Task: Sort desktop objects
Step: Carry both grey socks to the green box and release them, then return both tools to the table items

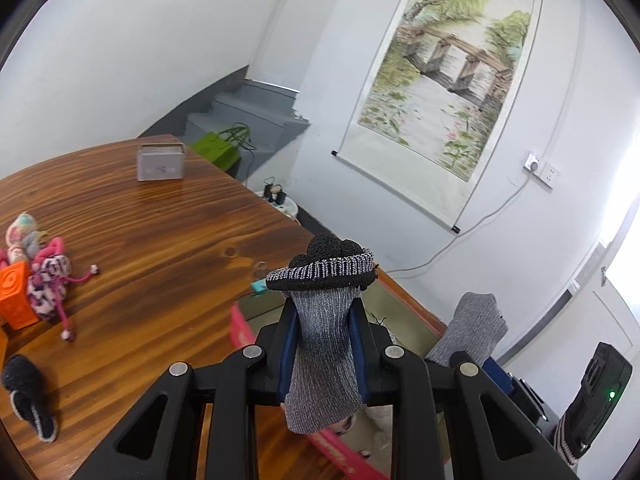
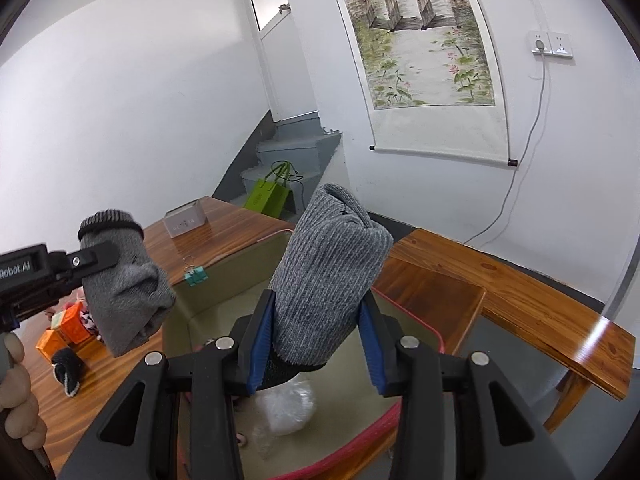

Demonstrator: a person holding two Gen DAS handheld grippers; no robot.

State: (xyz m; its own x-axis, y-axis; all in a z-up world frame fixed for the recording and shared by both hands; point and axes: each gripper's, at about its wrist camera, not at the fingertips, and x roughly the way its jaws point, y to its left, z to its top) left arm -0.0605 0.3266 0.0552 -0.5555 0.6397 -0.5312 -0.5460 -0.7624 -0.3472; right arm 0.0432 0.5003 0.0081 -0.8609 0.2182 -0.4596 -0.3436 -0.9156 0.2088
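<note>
1. L gripper [image 1: 324, 320]: jaws are pinching a grey sock [image 1: 324, 344] w/ a dark, white-flecked cuff [image 1: 320, 272]. The sock's long axis is running along the fingers; the cuff is sticking out past the tips and the other end is hanging back toward the camera.

2. R gripper [image 2: 320, 320]: blue-padded jaws are clamping a second grey sock [image 2: 332, 268], also lengthwise. One end is standing up and leaning slightly right; a dark part is tucked low between the pads.

3. Below the tools: both socks are hanging in the air over a red-rimmed bin [image 2: 440, 340] w/ an olive floor. A clear plastic bag [image 2: 288, 400] is lying in it, directly under the R sock. In the R view, the L gripper is sitting to the left, over the bin's near-left edge; the R one is more central over the opening.

4. Key relation (judgement): the bin is lying straight down from both loads, so any drop would turn on a vertical line, not a reach. The R side looks better centred.

5. Further out on the wooden table [image 1: 160, 220]: a dark sock [image 1: 28, 392], orange blocks [image 1: 16, 296], a pink patterned pouch [image 1: 48, 280], a teal binder clip [image 2: 196, 276] and a grey box [image 1: 161, 162] are lying apart from the bin.
</note>
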